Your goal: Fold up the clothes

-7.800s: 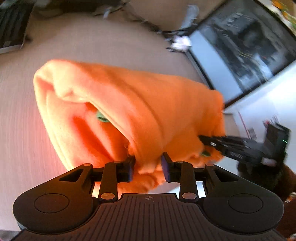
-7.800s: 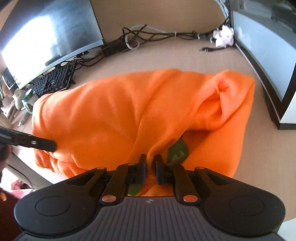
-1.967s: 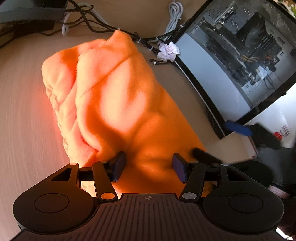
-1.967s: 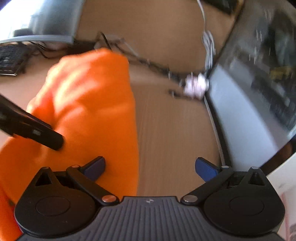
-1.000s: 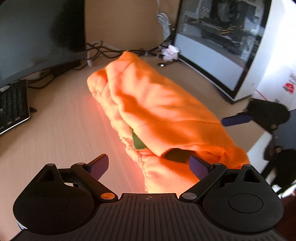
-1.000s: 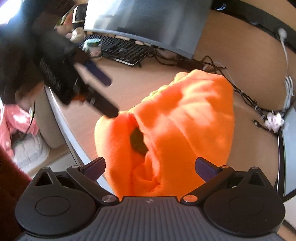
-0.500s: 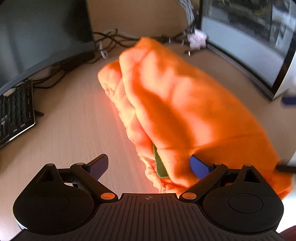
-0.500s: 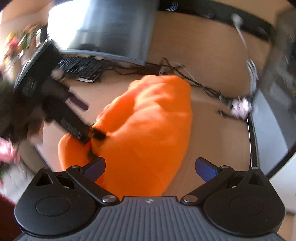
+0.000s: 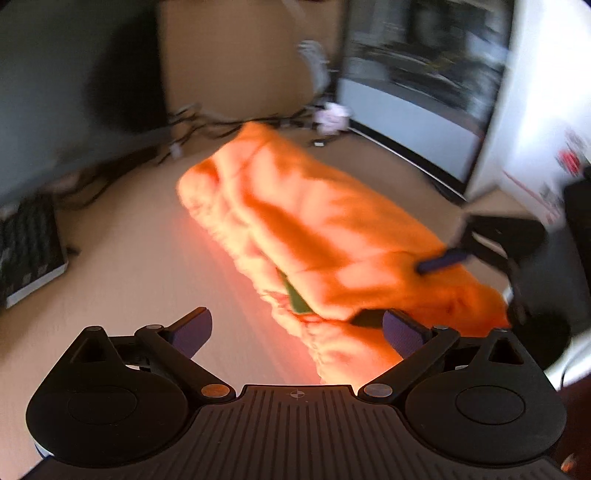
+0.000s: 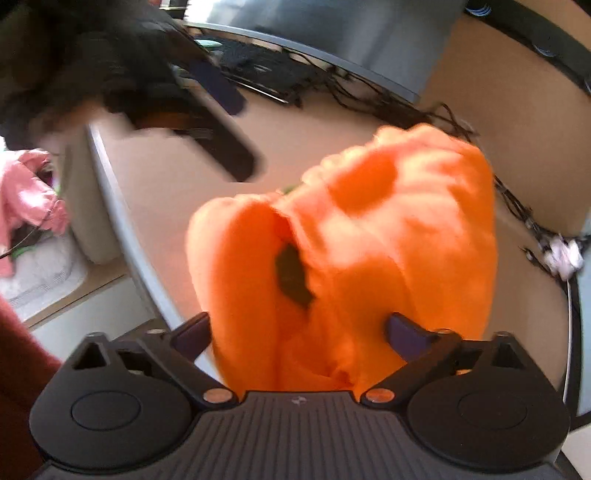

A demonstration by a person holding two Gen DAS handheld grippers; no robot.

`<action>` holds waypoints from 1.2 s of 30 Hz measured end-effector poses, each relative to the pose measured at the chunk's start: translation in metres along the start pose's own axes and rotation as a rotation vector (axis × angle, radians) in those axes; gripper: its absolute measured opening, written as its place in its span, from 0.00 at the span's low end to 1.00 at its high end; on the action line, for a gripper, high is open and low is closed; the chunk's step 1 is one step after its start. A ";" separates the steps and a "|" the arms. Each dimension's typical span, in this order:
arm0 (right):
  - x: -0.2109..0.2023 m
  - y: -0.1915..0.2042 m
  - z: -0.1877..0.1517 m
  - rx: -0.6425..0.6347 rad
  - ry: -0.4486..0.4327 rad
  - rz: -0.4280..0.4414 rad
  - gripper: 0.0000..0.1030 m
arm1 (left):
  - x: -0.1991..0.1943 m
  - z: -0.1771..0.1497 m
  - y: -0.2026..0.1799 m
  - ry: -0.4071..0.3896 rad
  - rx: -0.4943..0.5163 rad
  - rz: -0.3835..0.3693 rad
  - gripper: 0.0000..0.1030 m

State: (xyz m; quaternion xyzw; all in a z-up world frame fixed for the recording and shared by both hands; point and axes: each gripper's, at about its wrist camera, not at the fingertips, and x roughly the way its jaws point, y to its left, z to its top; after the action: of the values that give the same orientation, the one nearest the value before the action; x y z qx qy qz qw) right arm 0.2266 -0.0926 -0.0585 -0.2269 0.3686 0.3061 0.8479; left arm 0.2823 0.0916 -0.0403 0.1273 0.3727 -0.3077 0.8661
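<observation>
The jaws of the left gripper (image 9: 297, 330) are spread wide and grasp nothing; bare surface (image 9: 147, 258) is seen between them on the left, while the near end of the orange garment (image 9: 314, 236) lies just ahead of the right fingertip. The jaws of the right gripper (image 10: 298, 328) are likewise released, set wide to either side of the garment's near end (image 10: 362, 258), which fills the gap between them; whether the cloth is touched cannot be told through the blur.

The garment is laid on the surface as a long folded bundle, running diagonally away from the left gripper toward the cables (image 9: 207, 122) at the back. A dark green patch (image 9: 295, 299) is shown at the layered edge on its left side, and another (image 10: 291, 277) in a fold at its near end. In the left wrist view the right gripper (image 9: 443, 260) is seen at the bundle's right end.

Open surface is left to the left of the bundle, up to a keyboard (image 9: 26, 247) at the far left. To the right, a narrower strip of surface is bounded by a computer case (image 9: 417, 92). A monitor (image 10: 332, 33) stands behind. The surface's front edge (image 10: 122, 221) runs close to the bundle's near end, with pink cloth (image 10: 26, 195) seen beyond and below it.
</observation>
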 end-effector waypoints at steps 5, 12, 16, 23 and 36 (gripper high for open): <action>0.007 -0.059 -0.004 0.405 0.029 0.119 0.91 | 0.022 -0.005 -0.033 0.065 0.201 -0.004 0.99; -0.009 -0.044 -0.009 0.340 -0.004 0.080 0.92 | 0.056 -0.003 -0.060 0.100 0.301 0.090 0.99; -0.029 -0.012 -0.010 0.128 -0.058 -0.004 0.98 | 0.056 0.012 -0.041 0.084 0.094 0.033 0.99; -0.025 0.004 -0.011 0.098 -0.081 -0.065 0.98 | 0.056 0.015 -0.019 0.096 -0.073 -0.036 0.99; -0.050 -0.047 -0.013 0.387 -0.108 -0.110 1.00 | 0.040 0.029 0.038 -0.039 -0.422 -0.252 0.82</action>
State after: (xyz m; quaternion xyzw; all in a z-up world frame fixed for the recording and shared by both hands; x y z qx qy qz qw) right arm 0.2260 -0.1517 -0.0212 -0.0630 0.3617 0.1945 0.9096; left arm 0.3435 0.0903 -0.0500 -0.1099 0.4250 -0.3308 0.8354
